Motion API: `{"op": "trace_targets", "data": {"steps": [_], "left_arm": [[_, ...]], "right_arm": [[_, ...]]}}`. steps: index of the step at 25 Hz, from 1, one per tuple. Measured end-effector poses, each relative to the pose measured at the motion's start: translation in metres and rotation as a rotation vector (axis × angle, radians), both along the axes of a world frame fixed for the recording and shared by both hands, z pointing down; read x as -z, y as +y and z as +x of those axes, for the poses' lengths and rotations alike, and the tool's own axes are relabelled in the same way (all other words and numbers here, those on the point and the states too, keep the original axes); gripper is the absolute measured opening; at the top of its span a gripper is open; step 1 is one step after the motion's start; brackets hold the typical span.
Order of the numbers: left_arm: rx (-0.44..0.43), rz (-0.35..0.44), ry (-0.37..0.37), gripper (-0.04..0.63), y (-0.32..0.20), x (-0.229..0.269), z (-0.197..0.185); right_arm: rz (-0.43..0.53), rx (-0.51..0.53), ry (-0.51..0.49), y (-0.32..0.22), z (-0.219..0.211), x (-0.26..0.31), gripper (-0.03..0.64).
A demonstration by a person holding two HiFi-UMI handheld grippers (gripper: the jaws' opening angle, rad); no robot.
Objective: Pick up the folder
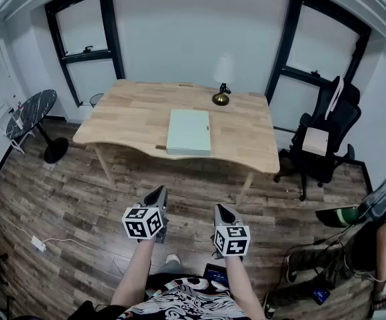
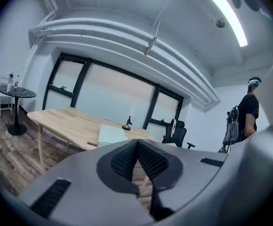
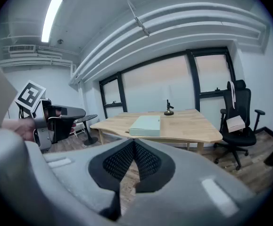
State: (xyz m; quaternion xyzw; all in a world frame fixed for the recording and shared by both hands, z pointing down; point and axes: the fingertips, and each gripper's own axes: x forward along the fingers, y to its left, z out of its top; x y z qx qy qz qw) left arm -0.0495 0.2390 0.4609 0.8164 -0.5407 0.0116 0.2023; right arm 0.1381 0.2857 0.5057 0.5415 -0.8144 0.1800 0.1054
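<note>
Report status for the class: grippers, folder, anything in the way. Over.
Left gripper and right gripper both shut, empty, short of the table. Folder flat on table, untouched. Only floor between; lamp stands behind folder.

The left gripper [image 1: 157, 193] and the right gripper [image 1: 221, 209] are held side by side, slightly apart and tipped a little downward. Each has its jaws pressed together on nothing. The bare forearms [image 1: 134, 272] reach forward, and the hands seem hidden behind the grippers.
</note>
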Motion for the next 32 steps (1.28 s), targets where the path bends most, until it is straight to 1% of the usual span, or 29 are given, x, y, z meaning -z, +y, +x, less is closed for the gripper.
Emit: {"op": "trace_targets", "data": {"steps": [4,8,11,13,16,18,20,26,32], "left_arm": [[-0.003,-0.001,-0.025,0.008,-0.007,0.007,-0.002],[0.030,0.006,-0.051,0.008,-0.008,0.007,-0.002],[0.030,0.019,-0.037,0.008,-0.008,0.009,-0.005],[0.011,0.019,-0.023,0.008,-0.010,0.009,-0.003],[0.017,0.001,-0.046,0.008,-0.012,0.002,-0.004],[0.037,-0.018,-0.065,0.008,-0.012,-0.008,-0.008],[0.051,-0.031,-0.059,0.008,-0.017,-0.015,-0.012],[0.071,-0.057,-0.025,0.008,-0.054,-0.033,-0.028],[0.095,-0.109,0.031,0.008,-0.138,-0.066,-0.051]], "right_arm": [[-0.023,0.001,0.007,-0.003,-0.007,-0.002,0.005],[-0.019,-0.019,-0.012,-0.002,0.006,0.003,0.005],[-0.007,-0.043,-0.023,-0.002,0.012,0.005,0.005],[0.003,-0.057,-0.061,-0.004,0.014,0.005,0.005],[0.017,-0.063,-0.122,-0.005,0.012,0.003,0.005],[0.007,-0.054,-0.126,-0.006,0.010,-0.002,0.005],[-0.006,-0.044,-0.114,-0.012,0.008,-0.006,0.005],[-0.047,-0.030,-0.100,-0.053,-0.002,-0.027,0.005],[-0.083,-0.021,-0.065,-0.136,-0.014,-0.050,0.005]]}}
